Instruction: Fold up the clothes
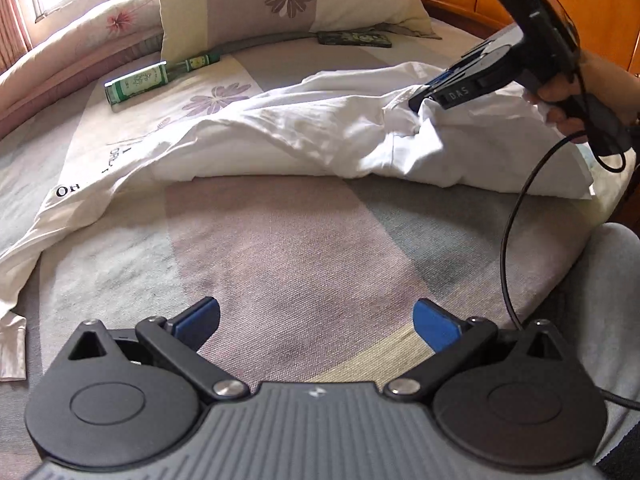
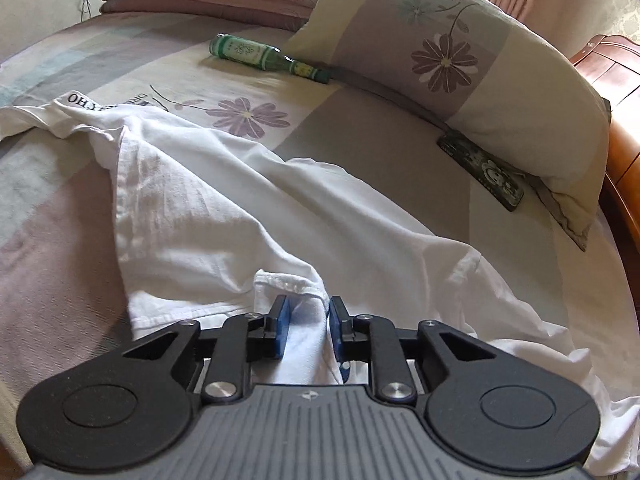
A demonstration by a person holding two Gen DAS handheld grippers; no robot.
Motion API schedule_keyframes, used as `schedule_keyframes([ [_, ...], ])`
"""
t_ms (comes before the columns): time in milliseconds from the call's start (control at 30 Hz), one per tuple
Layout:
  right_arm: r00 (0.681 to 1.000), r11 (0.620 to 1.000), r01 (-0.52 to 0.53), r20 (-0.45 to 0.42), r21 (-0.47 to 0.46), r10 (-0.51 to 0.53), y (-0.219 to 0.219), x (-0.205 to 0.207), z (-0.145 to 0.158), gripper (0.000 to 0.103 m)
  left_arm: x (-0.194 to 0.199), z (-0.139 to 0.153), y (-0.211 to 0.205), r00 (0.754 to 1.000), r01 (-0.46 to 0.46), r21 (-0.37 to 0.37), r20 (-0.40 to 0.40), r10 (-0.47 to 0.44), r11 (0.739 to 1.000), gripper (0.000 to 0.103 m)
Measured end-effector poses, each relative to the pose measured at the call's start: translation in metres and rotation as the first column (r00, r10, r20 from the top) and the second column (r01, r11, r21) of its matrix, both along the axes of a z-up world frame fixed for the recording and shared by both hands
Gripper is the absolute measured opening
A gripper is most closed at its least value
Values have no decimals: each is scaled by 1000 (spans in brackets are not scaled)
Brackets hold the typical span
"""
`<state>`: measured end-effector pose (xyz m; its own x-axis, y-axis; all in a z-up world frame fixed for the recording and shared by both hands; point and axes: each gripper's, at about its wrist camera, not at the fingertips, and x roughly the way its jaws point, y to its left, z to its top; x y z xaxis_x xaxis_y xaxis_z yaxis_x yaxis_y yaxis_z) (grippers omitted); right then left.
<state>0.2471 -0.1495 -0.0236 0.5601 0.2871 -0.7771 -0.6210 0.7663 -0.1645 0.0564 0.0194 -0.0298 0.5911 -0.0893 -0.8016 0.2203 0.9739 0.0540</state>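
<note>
- The right claw has its blue pads closed in on a bunched edge of the white garment, with cloth pinched between them; the left wrist view shows the same claw buried in a raised hump of fabric, held by the person's hand.
- The left claw is spread wide, holds nothing, and hangs above bare bedspread, well short of the garment.
- The garment lies crumpled across the bed, one end trailing toward the left with a printed band showing, the other heaped near the right claw and spilling to the bed's edge.
- Beyond it lie a green bottle, a dark flat case and a flowered pillow, all apart from the cloth.
- As I judge it, the cloth is being gathered or spread for a fold; how many folds are already in it cannot be told from these rumples.
- To do this well, the right claw should keep hold of a single edge rather than a wad, and the left should take a matching edge so that the fabric can be drawn taut and flat.
- The bottle could roll if the bedspread is tugged.
</note>
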Motion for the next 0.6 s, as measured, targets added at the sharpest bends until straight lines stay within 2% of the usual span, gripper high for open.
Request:
schedule_keyframes([
  [100,1000,999,28,11,24,-28,-6,5,6,27,2,-2,-1,1000,3,3,-6,-3,1000,102],
  [300,992,997,5,123,83,-15,-21,-27,47,48,4,-2,-7,1000,18,0,-13,-18,1000,102],
  [367,991,995,-36,131,94,23,-26,-45,55,50,4,1,-13,999,36,-1,-6,-36,999,102],
  [433,990,994,-73,126,85,62,-27,-62,54,50,5,3,-19,999,53,-1,-1,-53,999,102],
  [600,993,992,-84,93,91,76,-35,-102,37,55,12,0,-30,997,76,7,-4,-76,997,102],
])
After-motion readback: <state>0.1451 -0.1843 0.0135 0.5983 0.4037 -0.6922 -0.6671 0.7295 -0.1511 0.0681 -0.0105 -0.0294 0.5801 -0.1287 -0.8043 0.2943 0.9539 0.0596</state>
